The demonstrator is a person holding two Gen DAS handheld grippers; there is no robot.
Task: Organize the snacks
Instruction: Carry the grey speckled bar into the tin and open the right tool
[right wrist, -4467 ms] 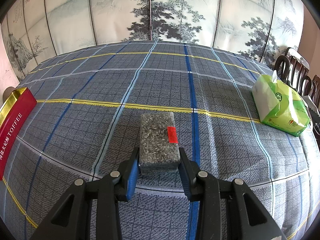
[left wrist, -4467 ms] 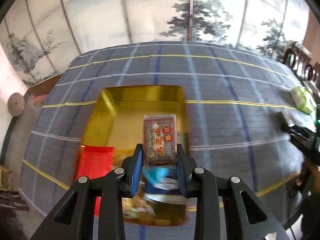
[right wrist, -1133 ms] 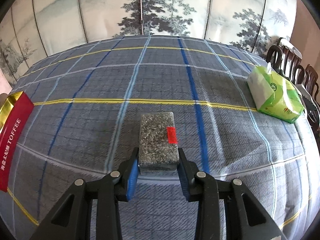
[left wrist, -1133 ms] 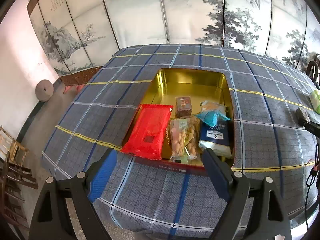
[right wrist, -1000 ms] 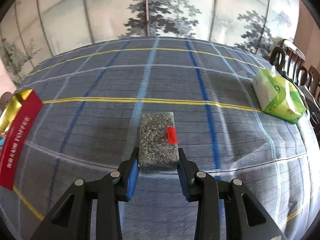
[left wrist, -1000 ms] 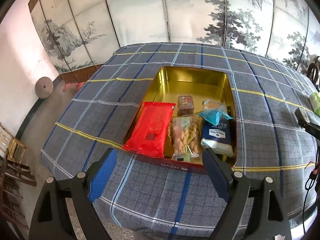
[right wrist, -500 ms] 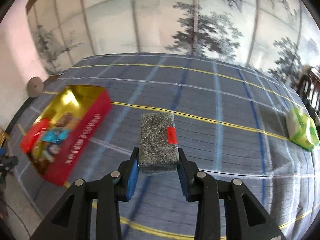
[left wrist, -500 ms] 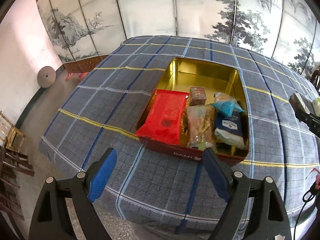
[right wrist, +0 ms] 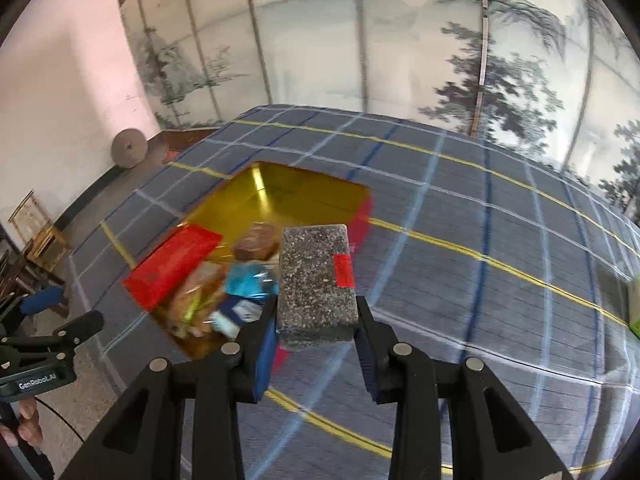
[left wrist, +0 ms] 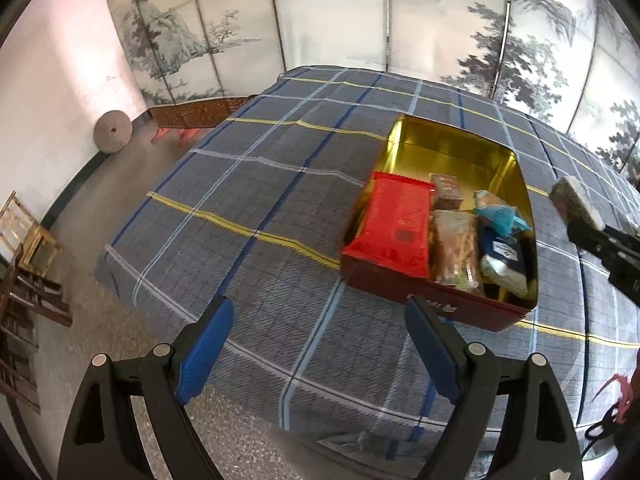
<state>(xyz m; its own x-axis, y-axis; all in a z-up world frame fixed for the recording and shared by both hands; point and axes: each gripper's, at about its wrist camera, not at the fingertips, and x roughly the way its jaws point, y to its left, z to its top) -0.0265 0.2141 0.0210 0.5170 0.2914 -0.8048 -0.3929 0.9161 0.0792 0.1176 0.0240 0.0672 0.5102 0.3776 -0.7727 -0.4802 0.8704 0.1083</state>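
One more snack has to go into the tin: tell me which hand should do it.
Right. Its tool is already shut on the speckled snack block, near the tin. The left tool is open and holds nothing.

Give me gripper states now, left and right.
Left gripper: open, empty, over the tablecloth near the tin.
Right gripper: shut on the speckled grey block.

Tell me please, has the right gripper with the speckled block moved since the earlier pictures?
Yes. The right gripper, shut on the speckled block, has moved toward the red tin; earlier the tin sat at the far left edge of its view.
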